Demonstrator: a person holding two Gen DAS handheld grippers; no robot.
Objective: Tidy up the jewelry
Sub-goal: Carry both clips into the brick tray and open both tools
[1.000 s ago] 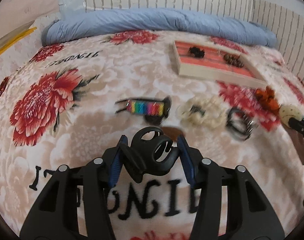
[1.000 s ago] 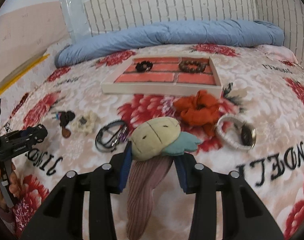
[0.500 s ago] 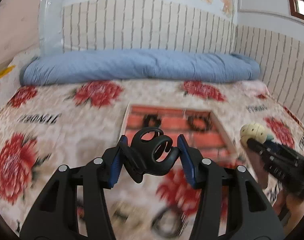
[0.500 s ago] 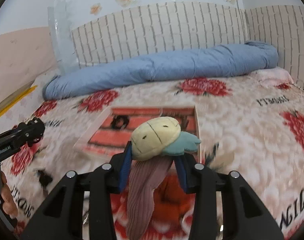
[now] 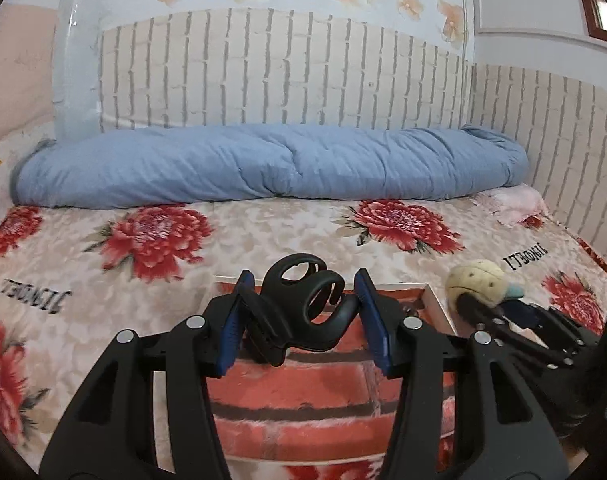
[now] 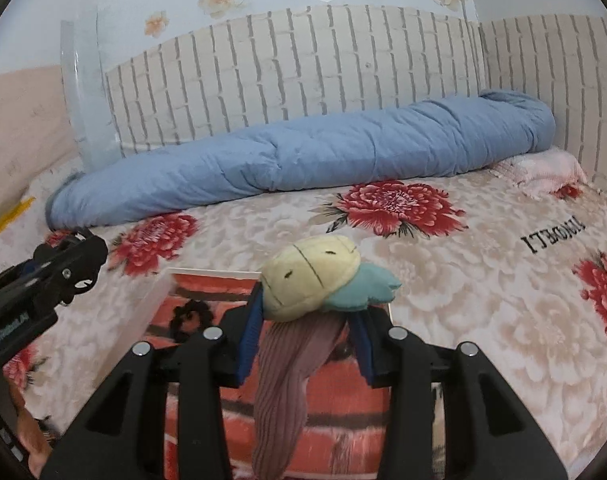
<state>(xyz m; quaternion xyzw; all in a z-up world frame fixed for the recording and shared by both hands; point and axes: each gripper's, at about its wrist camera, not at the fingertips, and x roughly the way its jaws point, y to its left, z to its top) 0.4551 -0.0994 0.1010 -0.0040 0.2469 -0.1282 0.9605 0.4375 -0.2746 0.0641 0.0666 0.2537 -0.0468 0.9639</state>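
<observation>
My left gripper (image 5: 301, 314) is shut on a black claw hair clip (image 5: 303, 312) and holds it above the brick-patterned tray (image 5: 303, 408). My right gripper (image 6: 307, 320) is shut on a plush hair tie with a yellow head, teal leaf and mauve ribbed tail (image 6: 307, 288), also above the tray (image 6: 151, 304). A black scrunchie (image 6: 189, 316) lies in the tray's far left section. The right gripper shows in the left wrist view (image 5: 503, 320), and the left gripper in the right wrist view (image 6: 59, 276).
The tray lies on a floral blanket (image 5: 103, 280) covering the bed. A rolled blue quilt (image 5: 263, 168) lies along the brick-pattern headboard wall (image 5: 263, 72). A pink cloth (image 6: 543, 168) sits at the far right corner.
Both grippers moved forward with their items, from over the loose accessories on the blanket to over the tray. The loose items have dropped out of view.
</observation>
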